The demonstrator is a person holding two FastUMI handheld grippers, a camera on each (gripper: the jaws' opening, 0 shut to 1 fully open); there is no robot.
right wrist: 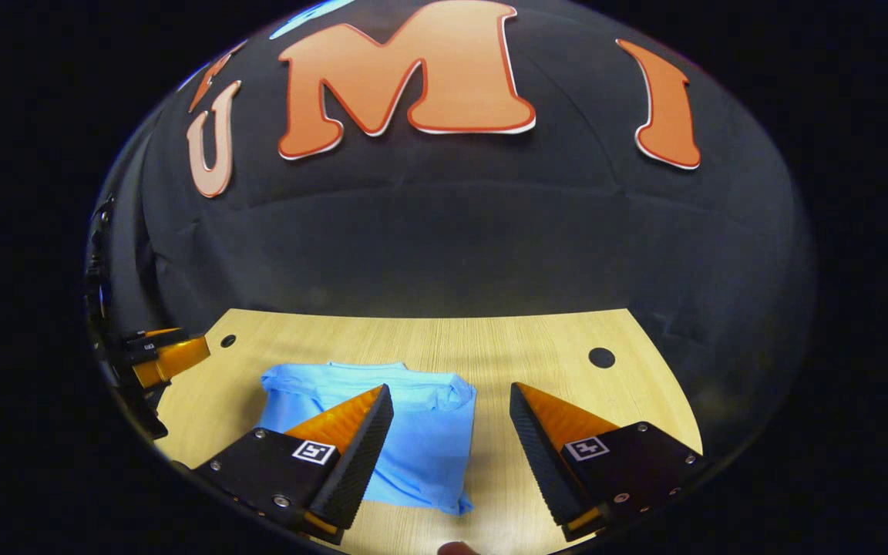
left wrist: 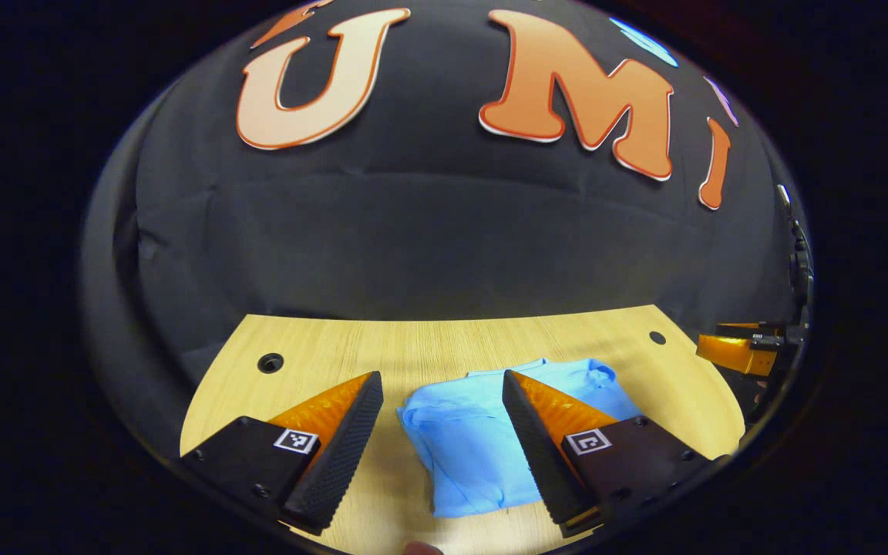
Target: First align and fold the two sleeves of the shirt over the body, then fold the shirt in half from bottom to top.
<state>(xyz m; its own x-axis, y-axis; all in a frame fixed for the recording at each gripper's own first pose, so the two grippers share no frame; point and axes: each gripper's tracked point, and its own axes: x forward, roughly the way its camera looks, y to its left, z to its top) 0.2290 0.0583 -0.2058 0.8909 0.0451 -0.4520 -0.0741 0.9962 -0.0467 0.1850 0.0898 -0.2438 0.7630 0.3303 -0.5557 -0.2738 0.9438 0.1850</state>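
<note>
A light blue shirt (left wrist: 475, 439) lies folded into a compact rectangle on the wooden table (left wrist: 428, 347). In the left gripper view my left gripper (left wrist: 442, 385) stands open above the table, with the shirt's left part between its fingers and nothing held. The right gripper (left wrist: 737, 351) shows farther off at the right edge there. In the right gripper view the same shirt (right wrist: 421, 439) lies to the left and centre, and my right gripper (right wrist: 450, 397) hangs open over the shirt's right edge. The left gripper (right wrist: 163, 354) appears at that view's left edge.
The table has round holes near its back corners (left wrist: 270, 362) (left wrist: 657, 337) (right wrist: 601, 357). The black cloth wall (left wrist: 444, 247) rises right behind the table. Bare wood surrounds the shirt on both sides.
</note>
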